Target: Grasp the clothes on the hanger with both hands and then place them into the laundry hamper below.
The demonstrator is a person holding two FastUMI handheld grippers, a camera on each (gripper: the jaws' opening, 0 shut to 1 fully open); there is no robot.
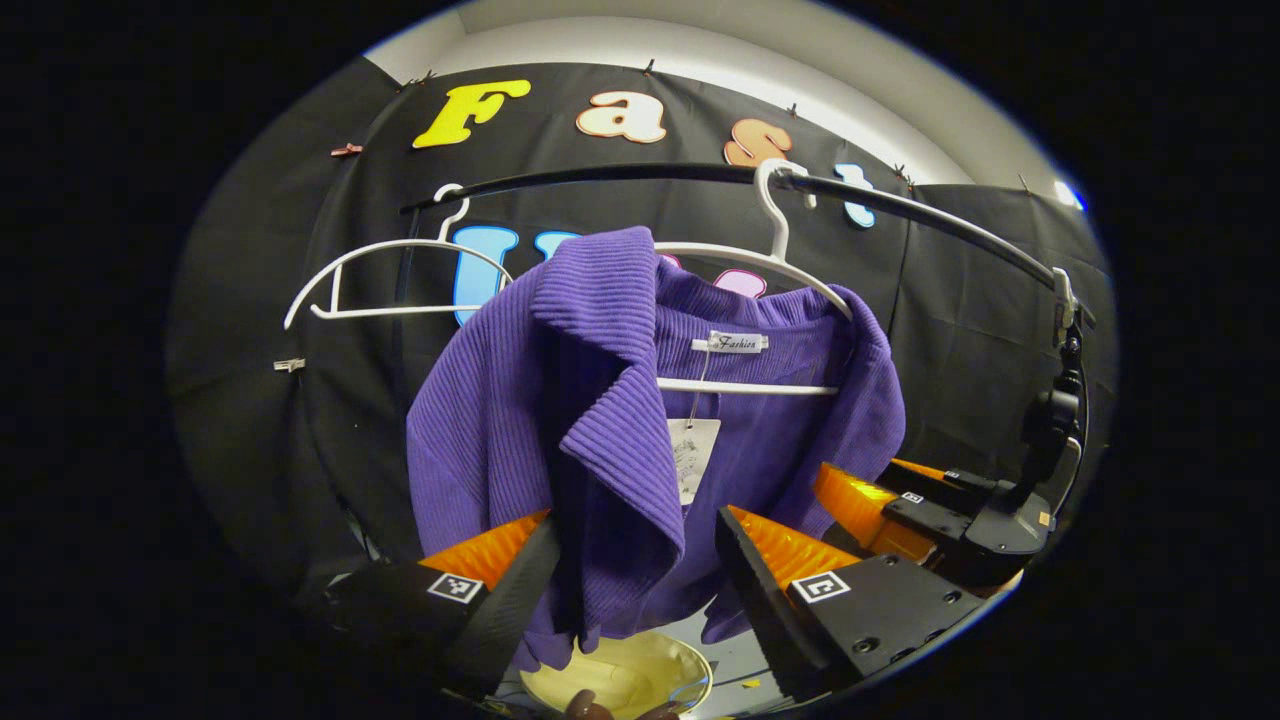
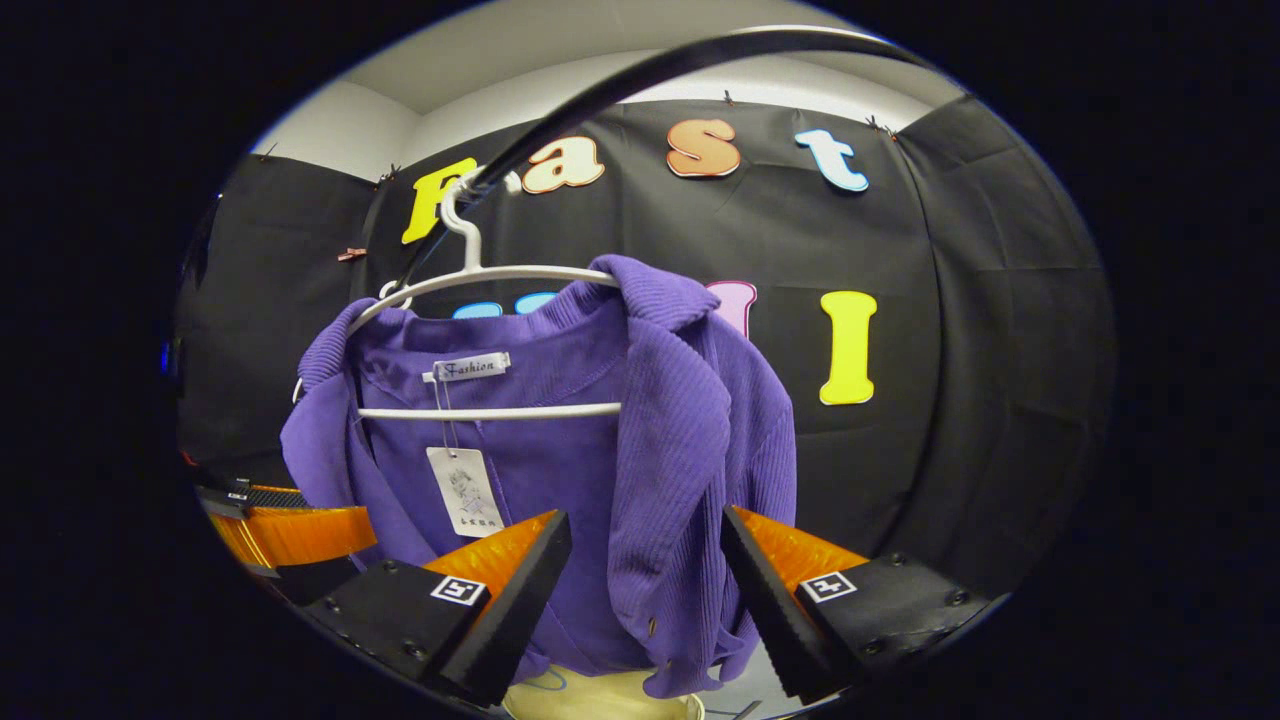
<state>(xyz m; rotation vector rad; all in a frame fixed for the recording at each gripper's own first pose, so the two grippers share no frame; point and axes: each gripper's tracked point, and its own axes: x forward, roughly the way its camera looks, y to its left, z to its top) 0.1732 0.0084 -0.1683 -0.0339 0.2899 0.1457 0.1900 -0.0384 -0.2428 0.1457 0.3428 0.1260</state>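
Purple ribbed garment [image 1: 620, 420], being carried on a white hanger [image 1: 775, 255] hooked over a dark curved rail [image 1: 900, 205]. Left tongs [image 1: 635, 590]: being held wide apart, the folded front edge of the garment hanging between the fingers; contact cannot be told. Right tongs [image 2: 645, 590]: likewise being held wide, the other front edge hanging in the gap, nothing being gripped. Right tongs also being seen in the left gripper view [image 1: 900, 505], beside the garment. Paper tag [image 2: 463, 490] dangling inside the collar. Pale hamper [image 1: 620, 675] below, being largely hidden by cloth. Second white hanger [image 1: 390, 275] hanging bare. Black cloth wall [image 2: 950, 350] behind.
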